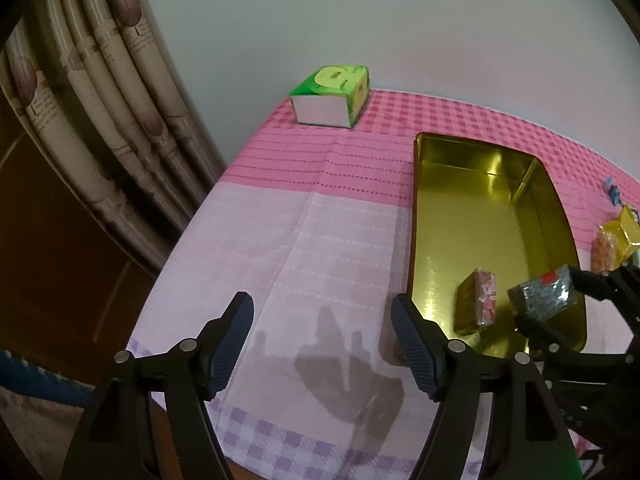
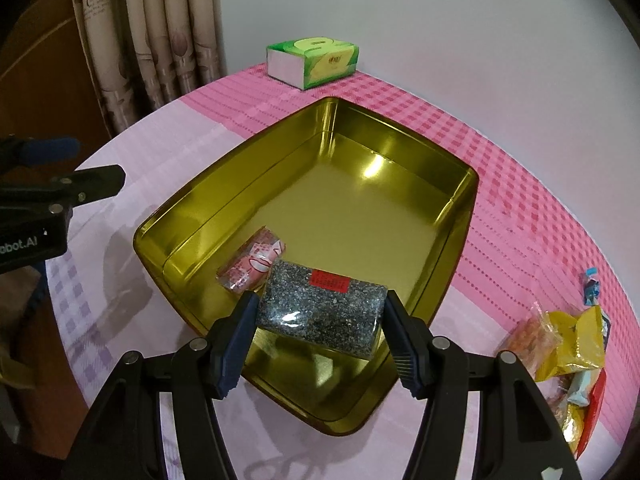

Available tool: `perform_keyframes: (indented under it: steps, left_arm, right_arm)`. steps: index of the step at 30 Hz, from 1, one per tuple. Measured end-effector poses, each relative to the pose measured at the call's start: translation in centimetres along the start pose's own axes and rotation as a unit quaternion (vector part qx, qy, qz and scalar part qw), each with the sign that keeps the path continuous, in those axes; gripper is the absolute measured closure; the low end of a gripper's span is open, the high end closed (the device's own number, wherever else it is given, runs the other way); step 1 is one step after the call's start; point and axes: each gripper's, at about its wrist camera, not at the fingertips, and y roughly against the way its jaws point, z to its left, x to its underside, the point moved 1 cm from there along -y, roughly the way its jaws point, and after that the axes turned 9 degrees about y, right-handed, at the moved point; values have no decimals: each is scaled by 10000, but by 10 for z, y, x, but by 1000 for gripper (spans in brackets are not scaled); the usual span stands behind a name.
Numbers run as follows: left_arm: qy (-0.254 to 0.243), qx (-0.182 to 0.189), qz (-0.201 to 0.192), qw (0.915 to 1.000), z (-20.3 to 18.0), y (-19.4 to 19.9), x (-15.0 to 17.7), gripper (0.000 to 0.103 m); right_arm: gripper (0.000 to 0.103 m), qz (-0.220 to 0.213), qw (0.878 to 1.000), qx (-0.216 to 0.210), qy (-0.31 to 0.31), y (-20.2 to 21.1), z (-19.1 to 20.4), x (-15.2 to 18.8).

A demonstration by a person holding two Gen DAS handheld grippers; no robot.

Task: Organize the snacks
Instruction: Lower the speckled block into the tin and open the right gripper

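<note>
- Left wrist view: my left claw [image 1: 322, 344] hangs spread and empty over the tablecloth [image 1: 280, 240], just beside the gold tin [image 1: 416, 216]. I'd keep it clear of the drop.
- Right wrist view: my right claw [image 2: 318, 334] pinches a speckled grey packet [image 2: 320, 308] with a red label, low over the tin's near corner, beside the pink wrapped snack [image 2: 250, 266]. I'd lower it flat, then let go.

The tin [image 2: 464, 200] is glossy gold metal — mirror-smooth inside; the cloth [image 1: 304, 240] is matt woven fabric; the speckled packet [image 2: 320, 312] is shiny plastic.
</note>
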Motion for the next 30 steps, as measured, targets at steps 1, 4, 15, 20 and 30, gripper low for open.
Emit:
perform_keyframes:
  steps: [1, 4, 15, 20, 30]
  left_arm:
    - [9, 1, 1, 10000, 0, 0, 0, 31]
    - [9, -2, 21, 10000, 0, -2, 0, 31]
    - [-7, 45, 55, 10000, -3, -3, 1, 30]
    - [-1, 51, 65, 10000, -3, -5, 1, 30]
    - [-96, 33, 27, 9999, -7, -3, 5, 29]
  right_arm:
    - [45, 17, 10000, -1, -1, -1, 1, 0]
    - [45, 52, 10000, -6, 0, -5, 2, 0]
    - [44, 133, 9999, -44, -45, -13, 1, 3]
    - [43, 164, 9998, -83, -120, -12, -3, 5]
    - [30, -146, 9998, -63, -89, 8, -6, 3]
